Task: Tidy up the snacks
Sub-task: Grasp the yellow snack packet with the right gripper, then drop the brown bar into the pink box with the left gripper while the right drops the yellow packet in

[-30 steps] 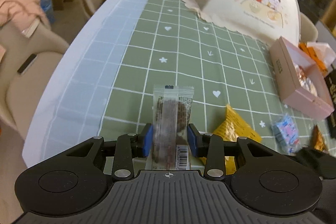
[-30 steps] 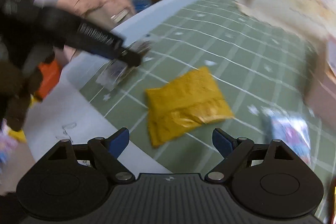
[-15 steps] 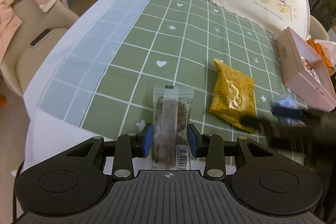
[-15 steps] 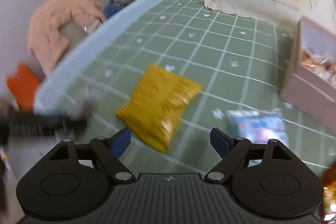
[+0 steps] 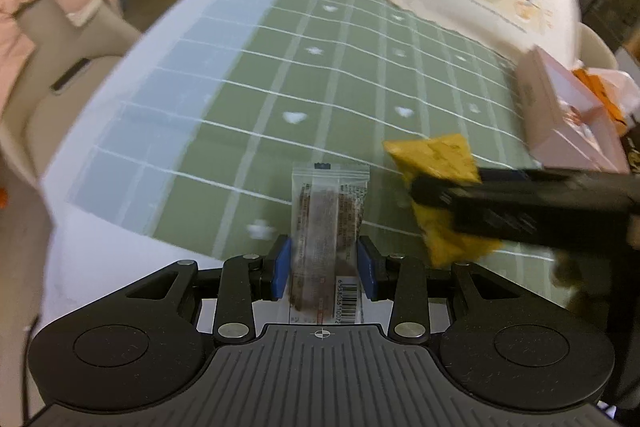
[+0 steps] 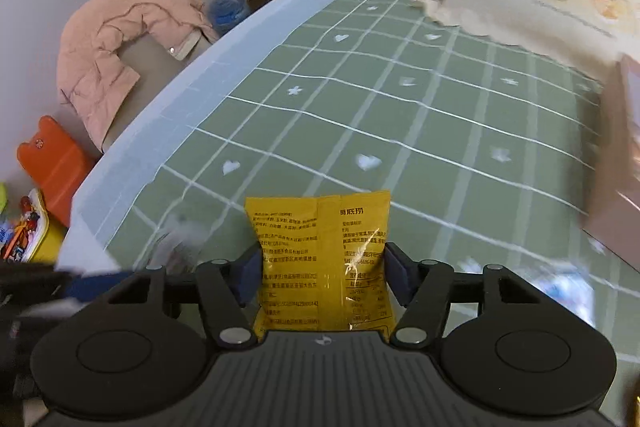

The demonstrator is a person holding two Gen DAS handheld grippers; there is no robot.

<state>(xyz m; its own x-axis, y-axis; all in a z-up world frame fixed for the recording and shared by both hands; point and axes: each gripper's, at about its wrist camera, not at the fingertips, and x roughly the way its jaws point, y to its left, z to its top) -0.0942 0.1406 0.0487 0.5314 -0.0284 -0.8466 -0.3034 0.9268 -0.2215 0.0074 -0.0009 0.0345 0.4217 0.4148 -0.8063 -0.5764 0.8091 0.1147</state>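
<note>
The left gripper [image 5: 324, 263] clamps its blue pads on a clear snack packet [image 5: 329, 223] with a dark brown bar inside. The packet's long axis runs along the fingers, its sealed top pointing away from the camera toward the far edge of the table [image 5: 120, 155] and its barcode end near the gripper body; it hangs above the near edge of the green checked tablecloth [image 5: 360, 75].

The right gripper [image 6: 322, 279] has just been closing its jaws, and a yellow snack bag [image 6: 320, 259] now stands between them, both pads pressing its sides. The bag is upright in the grip, long axis along the fingers, top seam pointing toward the far side of the table, printed back facing the camera. In the left wrist view it is clear of the cloth.

A pink box [image 5: 568, 119] sits toward the table's right edge.
</note>
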